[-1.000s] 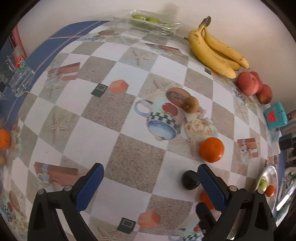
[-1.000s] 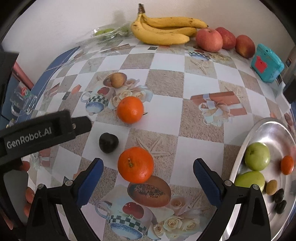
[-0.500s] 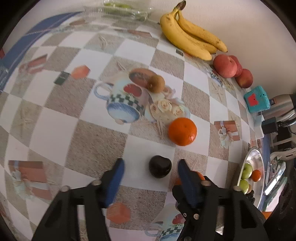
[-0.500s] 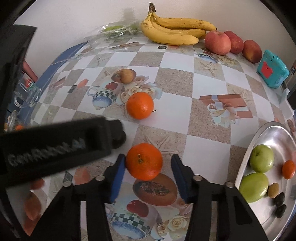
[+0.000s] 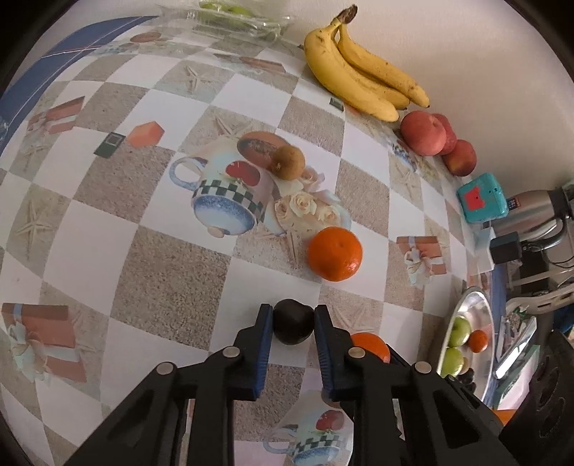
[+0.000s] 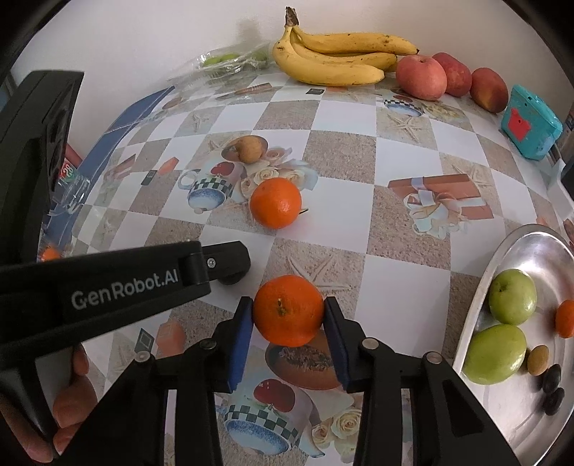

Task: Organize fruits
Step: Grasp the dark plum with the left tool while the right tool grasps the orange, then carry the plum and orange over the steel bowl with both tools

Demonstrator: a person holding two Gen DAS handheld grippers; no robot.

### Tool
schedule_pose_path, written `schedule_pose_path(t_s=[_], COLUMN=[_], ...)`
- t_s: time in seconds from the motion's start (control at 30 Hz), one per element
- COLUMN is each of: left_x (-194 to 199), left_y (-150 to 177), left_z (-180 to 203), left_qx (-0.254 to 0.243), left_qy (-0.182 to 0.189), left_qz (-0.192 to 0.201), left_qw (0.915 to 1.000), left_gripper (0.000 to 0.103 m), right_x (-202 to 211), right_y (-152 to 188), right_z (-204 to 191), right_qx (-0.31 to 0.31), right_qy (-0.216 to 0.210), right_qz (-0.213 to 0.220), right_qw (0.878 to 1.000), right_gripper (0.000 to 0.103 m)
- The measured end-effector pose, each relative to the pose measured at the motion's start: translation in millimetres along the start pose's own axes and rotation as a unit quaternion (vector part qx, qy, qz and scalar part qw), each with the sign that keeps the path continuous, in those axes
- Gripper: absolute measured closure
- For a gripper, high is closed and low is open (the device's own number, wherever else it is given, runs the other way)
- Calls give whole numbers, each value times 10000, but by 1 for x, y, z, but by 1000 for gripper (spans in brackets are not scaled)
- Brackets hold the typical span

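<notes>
My left gripper [image 5: 292,324] is shut on a small dark plum [image 5: 292,326] that rests on the patterned tablecloth. My right gripper [image 6: 288,321] is shut on an orange [image 6: 288,310] at table level; that orange also shows in the left wrist view [image 5: 371,349], just right of my left fingers. A second orange [image 5: 334,253] [image 6: 275,203] lies loose further back. A brown kiwi-like fruit [image 5: 287,162] [image 6: 250,148] lies beyond it. A silver tray [image 6: 538,247] at the right holds green apples [image 6: 512,296], a small orange and a few small dark fruits.
Bananas [image 6: 333,59] and red apples [image 6: 421,77] lie along the back wall. A teal box [image 6: 529,122] stands at the back right. A clear bag of green fruit [image 5: 236,16] lies at the back left. The left gripper's body [image 6: 107,286] crosses the right wrist view.
Both grippers moved forward and closed from wide open: the left onto the dark plum, the right onto the near orange.
</notes>
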State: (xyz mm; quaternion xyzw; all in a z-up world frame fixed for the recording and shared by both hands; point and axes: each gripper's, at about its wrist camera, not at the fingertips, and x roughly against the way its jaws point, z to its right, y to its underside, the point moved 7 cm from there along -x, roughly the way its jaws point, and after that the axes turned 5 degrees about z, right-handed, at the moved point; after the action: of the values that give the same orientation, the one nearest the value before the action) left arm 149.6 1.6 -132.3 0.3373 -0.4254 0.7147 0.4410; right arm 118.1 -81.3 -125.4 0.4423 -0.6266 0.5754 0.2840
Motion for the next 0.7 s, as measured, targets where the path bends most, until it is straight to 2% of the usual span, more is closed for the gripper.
schedule_pose_path(t_s=[0.27, 0.47, 0.7], left_x=[27, 40, 51], left_y=[-6, -1, 3], left_z=[4, 5, 7], left_qx=[-82, -90, -29], left_qy=[-165, -240, -248], left_qz=[303, 376, 476], left_qw=[9994, 9990, 9986], left_gripper=[78, 78, 78], right_x=[26, 34, 55], right_y=[-8, -3, -2], right_z=[3, 13, 19], right_qx=[-79, -275, -389], right_qy=[40, 146, 137], right_qz=[252, 202, 407], right_qw=[9996, 9993, 9983], right_gripper=[62, 62, 62])
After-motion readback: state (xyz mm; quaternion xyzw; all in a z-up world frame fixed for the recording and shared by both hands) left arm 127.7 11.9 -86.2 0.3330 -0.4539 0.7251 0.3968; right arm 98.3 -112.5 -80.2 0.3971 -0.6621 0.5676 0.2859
